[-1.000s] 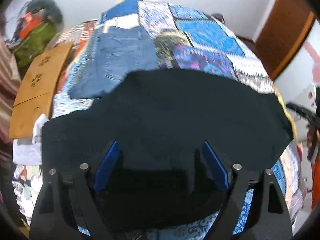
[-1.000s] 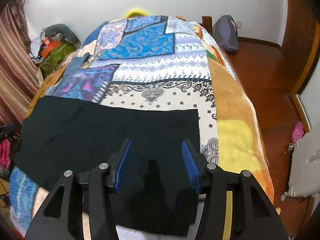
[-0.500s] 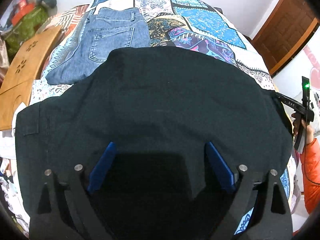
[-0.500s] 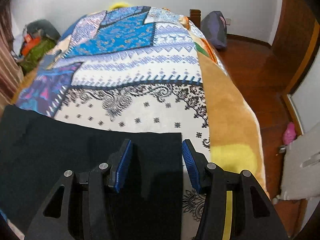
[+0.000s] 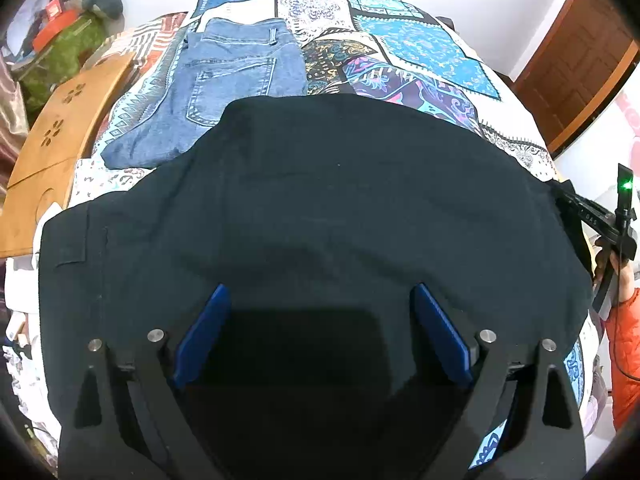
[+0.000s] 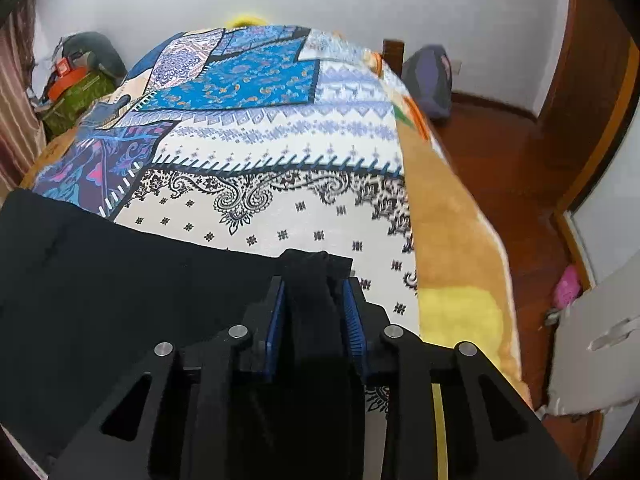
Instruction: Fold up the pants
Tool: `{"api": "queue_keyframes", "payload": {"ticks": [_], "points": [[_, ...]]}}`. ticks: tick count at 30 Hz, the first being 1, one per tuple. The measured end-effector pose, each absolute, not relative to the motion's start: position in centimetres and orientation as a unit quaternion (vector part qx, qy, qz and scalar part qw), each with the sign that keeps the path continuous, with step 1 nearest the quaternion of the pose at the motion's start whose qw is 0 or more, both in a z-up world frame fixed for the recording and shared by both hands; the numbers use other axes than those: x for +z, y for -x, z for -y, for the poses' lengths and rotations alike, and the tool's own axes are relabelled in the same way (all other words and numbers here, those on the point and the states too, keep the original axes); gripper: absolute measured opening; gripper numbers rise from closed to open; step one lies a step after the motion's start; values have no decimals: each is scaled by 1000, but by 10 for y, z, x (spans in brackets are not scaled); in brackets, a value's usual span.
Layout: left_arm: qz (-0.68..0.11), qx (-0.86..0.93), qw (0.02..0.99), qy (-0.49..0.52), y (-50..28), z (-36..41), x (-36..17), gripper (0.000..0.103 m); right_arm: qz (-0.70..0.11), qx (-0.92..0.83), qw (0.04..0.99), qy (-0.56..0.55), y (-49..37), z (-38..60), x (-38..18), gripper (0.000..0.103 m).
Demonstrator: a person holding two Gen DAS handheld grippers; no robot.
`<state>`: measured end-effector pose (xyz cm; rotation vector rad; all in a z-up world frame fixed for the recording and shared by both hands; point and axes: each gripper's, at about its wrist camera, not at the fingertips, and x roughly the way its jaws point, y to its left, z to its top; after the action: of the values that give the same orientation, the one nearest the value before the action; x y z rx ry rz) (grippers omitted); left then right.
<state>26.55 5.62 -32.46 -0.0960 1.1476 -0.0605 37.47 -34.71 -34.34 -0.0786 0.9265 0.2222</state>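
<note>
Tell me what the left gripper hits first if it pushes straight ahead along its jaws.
Most likely the black pants lying directly beneath and ahead of the open left gripper; the folded blue jeans lie farther on.

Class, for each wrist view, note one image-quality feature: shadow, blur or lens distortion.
Left wrist view: the open left tool casts a dark shadow on the black pants, and fisheye bulges the bed. Right wrist view: motion blur smears the quilt pattern, while the right tool, gripping bunched black fabric, stays sharp.
</note>
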Motion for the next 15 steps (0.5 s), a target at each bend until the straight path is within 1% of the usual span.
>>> {"api": "queue_keyframes", "payload": {"ticks": [3, 4, 7, 10, 13, 15], "points": [[-542, -28, 839, 42, -265, -55, -324, 95, -426, 94, 897, 75, -371, 339, -338, 27], [-542, -28, 839, 42, -265, -56, -324, 95, -423, 93, 897, 90, -369, 336, -337, 29], [-543, -29, 838, 45, -265, -56, -325, 94, -425, 91, 894, 107, -370, 333, -338, 30], [-544, -29, 837, 45, -264, -56, -324, 94, -439, 85, 890, 94, -374, 336, -341, 33], [-549, -29, 834, 41, -264, -56, -321, 94, -449, 89, 887, 57, -373, 346, -343, 33], [-545, -25, 838, 26, -260, -53, -314, 91, -449, 95, 888, 44, -372, 350, -344, 33]]}}
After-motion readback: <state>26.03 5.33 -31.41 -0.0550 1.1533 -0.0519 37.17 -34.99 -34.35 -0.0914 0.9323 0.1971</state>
